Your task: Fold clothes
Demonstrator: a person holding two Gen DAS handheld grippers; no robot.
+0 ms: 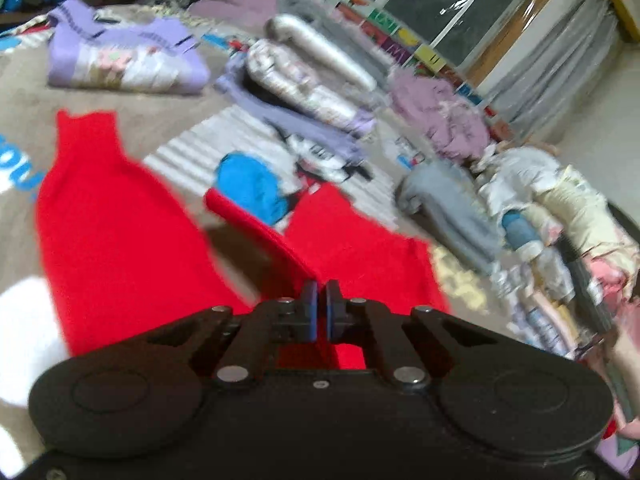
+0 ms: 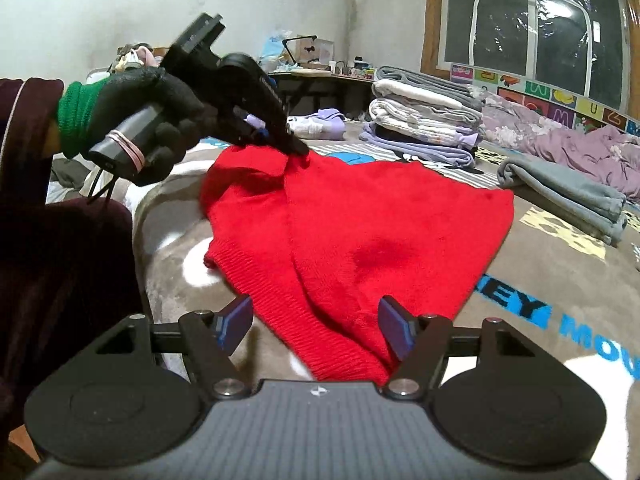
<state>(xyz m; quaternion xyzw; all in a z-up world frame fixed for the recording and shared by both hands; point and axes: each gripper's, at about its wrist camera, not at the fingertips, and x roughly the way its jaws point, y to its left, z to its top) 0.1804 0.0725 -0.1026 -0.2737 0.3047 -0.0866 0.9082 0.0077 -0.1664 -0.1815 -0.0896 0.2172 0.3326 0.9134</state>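
Two grippers on one red knit sweater, spread mid-frame over a plush brown blanket. Right gripper spread wide at bottom centre, pads either side of the ribbed hem, gripping nothing. Left gripper pinched tight on a lifted fold. Neat folded stacks further back, upper right.
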